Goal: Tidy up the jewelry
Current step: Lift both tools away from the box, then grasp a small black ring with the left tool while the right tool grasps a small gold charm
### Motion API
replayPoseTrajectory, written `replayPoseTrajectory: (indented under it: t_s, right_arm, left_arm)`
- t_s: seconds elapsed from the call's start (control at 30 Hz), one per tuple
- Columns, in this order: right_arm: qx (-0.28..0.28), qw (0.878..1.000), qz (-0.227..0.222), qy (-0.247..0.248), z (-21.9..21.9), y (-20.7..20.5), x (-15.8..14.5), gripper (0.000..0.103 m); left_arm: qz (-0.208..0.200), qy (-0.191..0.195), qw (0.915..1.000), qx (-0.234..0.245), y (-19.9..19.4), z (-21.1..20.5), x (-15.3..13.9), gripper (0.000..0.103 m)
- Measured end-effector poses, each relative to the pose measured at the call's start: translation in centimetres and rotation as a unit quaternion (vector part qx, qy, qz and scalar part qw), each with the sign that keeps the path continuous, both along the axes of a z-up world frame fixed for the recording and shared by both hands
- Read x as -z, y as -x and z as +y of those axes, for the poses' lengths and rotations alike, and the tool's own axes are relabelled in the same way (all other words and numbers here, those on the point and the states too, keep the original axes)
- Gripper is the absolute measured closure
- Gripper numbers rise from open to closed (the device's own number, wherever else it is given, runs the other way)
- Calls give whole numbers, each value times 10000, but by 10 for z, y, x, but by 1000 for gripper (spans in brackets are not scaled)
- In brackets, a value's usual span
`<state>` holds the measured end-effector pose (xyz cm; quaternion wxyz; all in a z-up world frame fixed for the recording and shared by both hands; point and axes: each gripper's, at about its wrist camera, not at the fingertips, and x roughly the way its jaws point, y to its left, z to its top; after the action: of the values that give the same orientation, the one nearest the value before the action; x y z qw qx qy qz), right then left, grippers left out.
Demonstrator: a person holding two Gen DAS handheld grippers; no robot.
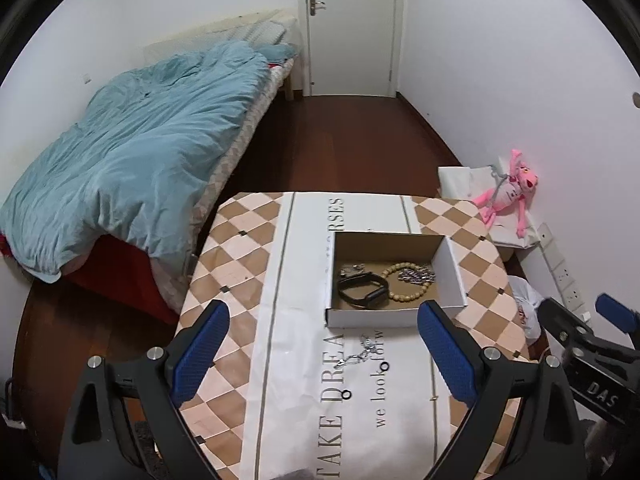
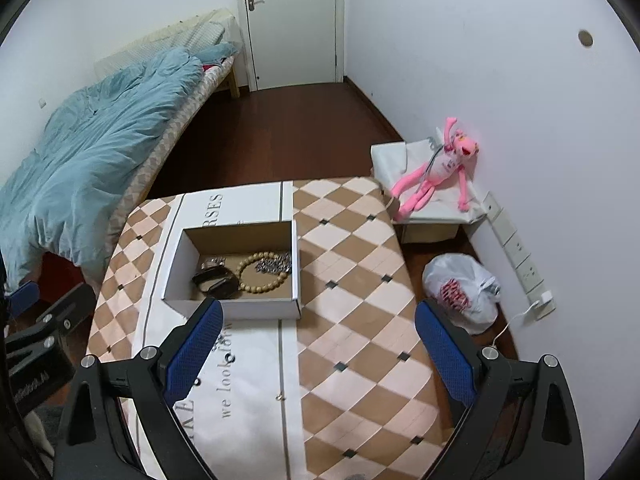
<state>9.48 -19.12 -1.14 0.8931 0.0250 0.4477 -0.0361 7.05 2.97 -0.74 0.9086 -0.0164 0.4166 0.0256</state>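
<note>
A small white cardboard box [image 1: 396, 316] with a brown inside sits on a white paper sheet with grey letters [image 1: 304, 360], which lies on a table with a brown and pink diamond pattern [image 1: 236, 248]; inside the box are a black watch band [image 1: 362, 288], a ring of pale wooden beads [image 1: 404, 298] and a shiny silver chain [image 1: 416, 274], all close together, with some small silver bits [image 1: 352, 269] in the far left corner; on the paper just in front of the box lie a thin silver chain [image 1: 358, 354] and two tiny black rings [image 1: 385, 367], not in the box; the left gripper [image 1: 324, 354] with blue pads hangs over the paper with its two fingers wide apart and nothing between them; the right gripper [image 2: 318, 354] is over the table with its fingers also wide apart and holding nothing; a bed with a blue blanket [image 1: 132, 152] is to the left; a pink plush toy [image 2: 436, 168] leans on the wall; a white plastic bag [image 2: 460, 292] sits on the floor
</note>
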Motion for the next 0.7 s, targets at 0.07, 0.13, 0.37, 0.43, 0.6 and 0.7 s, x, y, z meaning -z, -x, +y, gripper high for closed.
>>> replayPoseTrajectory:
  t_s: [0.07, 0.13, 0.37, 0.43, 0.6, 0.7]
  right_arm:
    - [-53, 9998, 198, -81, 0, 1, 14, 5]
    - [-94, 9988, 410, -237, 1, 2, 32, 5]
    - [-297, 9908, 1262, -383, 17, 3, 141, 14]
    - [-319, 9883, 1431, -429, 20, 4, 166, 22]
    - [-375, 9865, 1501, -531, 27, 12, 198, 48]
    - [-449, 9893, 1325, -406, 35, 18, 203, 69]
  left_arm:
    - [118, 20, 9999, -108, 1, 7, 13, 7]
    - [261, -62, 9993, -259, 4, 15, 31, 7]
    - [1107, -452, 9912, -560, 9, 35, 118, 7]
    - [1330, -448, 9885, -567, 11, 38, 138, 7]
    - [1563, -388, 9854, -551, 17, 39, 160, 7]
    - [1602, -345, 9850, -535, 20, 37, 166, 7]
